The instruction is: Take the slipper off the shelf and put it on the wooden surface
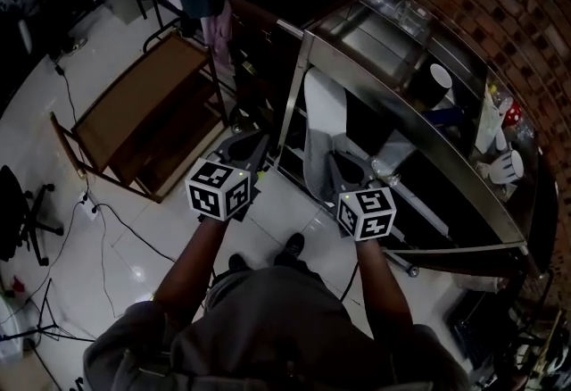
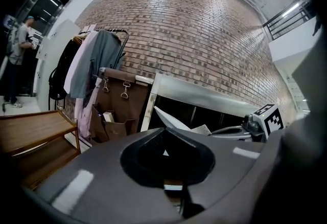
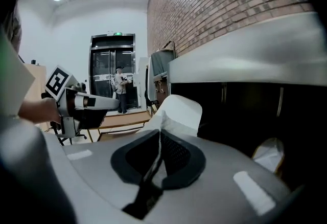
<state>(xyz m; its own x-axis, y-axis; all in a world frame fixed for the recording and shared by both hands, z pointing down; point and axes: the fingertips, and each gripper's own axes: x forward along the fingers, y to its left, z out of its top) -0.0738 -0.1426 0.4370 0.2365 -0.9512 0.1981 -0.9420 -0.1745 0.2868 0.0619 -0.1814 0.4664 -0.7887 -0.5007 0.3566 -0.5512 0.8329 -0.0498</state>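
right of the wooden bench [image 1: 143, 99], the right gripper [image 1: 342, 166] clamps the slipper [image 1: 323, 108]; the closed left gripper [image 1: 248, 146] sits nearer.

From above, the head camera looked steeply down on the left gripper [image 1: 246, 145], the right gripper [image 1: 344, 168], the steel shelf [image 1: 393, 111] and the wooden rack [image 1: 134, 108]. Each gripper camera sat close behind its jaws, facing nearly level; both also caught shelf, rack and white slipper [image 3: 179, 110].

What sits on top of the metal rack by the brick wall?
The metal rack carries a dark cup with a white inside, clear containers and small white items at its other end. Its top covers the shelves beneath.
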